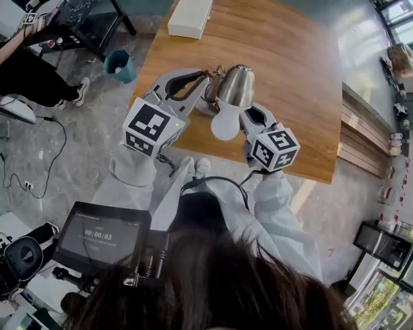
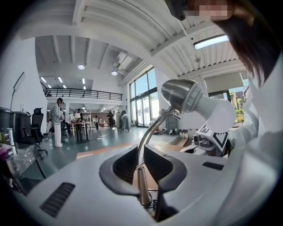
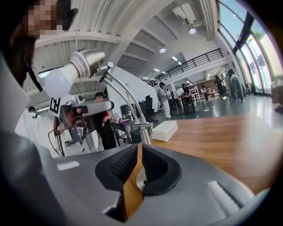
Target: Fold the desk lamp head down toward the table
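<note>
- We find the left gripper (image 2: 140, 150) with its jaws only slightly apart, so that a narrow slit remains at the tips.
- The stem (image 2: 148, 132) of the desk lamp (image 1: 235, 85) shows in that slit and curves up out of it. We cannot tell whether the pads touch the stem.
- We find the right gripper (image 3: 136, 148) with its jaw tips together and nothing held between them. Through the gap behind the tips we see table wood and the round lamp base (image 3: 140, 178).
- In the right gripper view the lamp's post stands just beyond the tips, apart from them.
- The lamp stands on the wooden table (image 1: 290, 77) near its front edge, between the two grippers.
- The lamp head (image 2: 179, 95) is raised above both sets of jaws: up and right of the left gripper's, up and left of the right gripper's (image 3: 88, 59).
- Its white bulb (image 1: 224, 122) points back toward the person and lies just beside the right gripper (image 1: 246, 115) in the head view.
- The left gripper (image 1: 205, 78) reaches the lamp from the other side.
- A white box (image 1: 189, 19) lies at the far end of the table, well apart from the lamp.
- Readable writing: a monitor (image 1: 100, 235) below the left gripper shows the digits 00:00:03. Each marker cube (image 1: 151, 126) carries black-and-white squares only.
</note>
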Action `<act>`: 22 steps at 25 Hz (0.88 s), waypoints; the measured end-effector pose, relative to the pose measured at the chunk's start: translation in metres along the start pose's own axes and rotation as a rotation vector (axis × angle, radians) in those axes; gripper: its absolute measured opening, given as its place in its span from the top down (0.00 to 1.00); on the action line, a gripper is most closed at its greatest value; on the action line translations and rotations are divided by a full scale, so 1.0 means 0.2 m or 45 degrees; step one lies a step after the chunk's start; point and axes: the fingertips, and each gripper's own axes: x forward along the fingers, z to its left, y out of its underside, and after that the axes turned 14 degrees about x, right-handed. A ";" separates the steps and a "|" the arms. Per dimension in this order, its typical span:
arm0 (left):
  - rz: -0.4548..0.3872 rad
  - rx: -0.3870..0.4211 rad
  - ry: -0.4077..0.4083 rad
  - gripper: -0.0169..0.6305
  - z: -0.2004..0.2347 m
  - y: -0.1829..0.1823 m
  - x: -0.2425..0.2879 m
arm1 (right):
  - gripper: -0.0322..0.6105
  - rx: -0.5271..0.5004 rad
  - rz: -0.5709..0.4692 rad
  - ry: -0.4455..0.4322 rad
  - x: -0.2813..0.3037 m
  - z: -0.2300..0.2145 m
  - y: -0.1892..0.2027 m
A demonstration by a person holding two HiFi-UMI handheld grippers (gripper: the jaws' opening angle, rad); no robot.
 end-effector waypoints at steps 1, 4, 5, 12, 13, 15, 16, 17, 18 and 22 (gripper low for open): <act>-0.004 0.027 0.022 0.92 0.00 -0.01 0.03 | 0.94 -0.037 0.004 -0.012 0.03 -0.03 0.01; -0.019 0.109 0.093 0.84 0.01 -0.05 0.10 | 0.89 -0.106 0.041 -0.053 0.12 -0.11 0.07; -0.024 0.134 0.115 0.84 0.00 -0.06 0.11 | 0.85 -0.120 0.062 -0.069 0.15 -0.12 0.10; -0.006 0.284 0.292 0.77 -0.08 -0.06 0.17 | 0.67 -0.209 0.132 -0.156 0.27 -0.15 0.16; -0.019 0.296 0.292 0.77 -0.07 -0.08 0.18 | 0.66 -0.215 0.135 -0.171 0.28 -0.15 0.16; -0.046 0.344 0.292 0.77 -0.08 -0.10 0.18 | 0.66 -0.227 0.137 -0.211 0.31 -0.12 0.16; -0.061 0.367 0.293 0.77 -0.09 -0.11 0.18 | 0.66 -0.231 0.136 -0.228 0.32 -0.11 0.16; -0.075 0.380 0.291 0.77 -0.10 -0.12 0.18 | 0.66 -0.231 0.134 -0.240 0.34 -0.11 0.16; -0.090 0.380 0.285 0.77 -0.10 -0.13 0.19 | 0.66 -0.225 0.129 -0.246 0.36 -0.10 0.16; -0.127 0.363 0.270 0.79 -0.10 -0.17 0.19 | 0.67 -0.203 0.065 -0.211 0.40 -0.10 0.09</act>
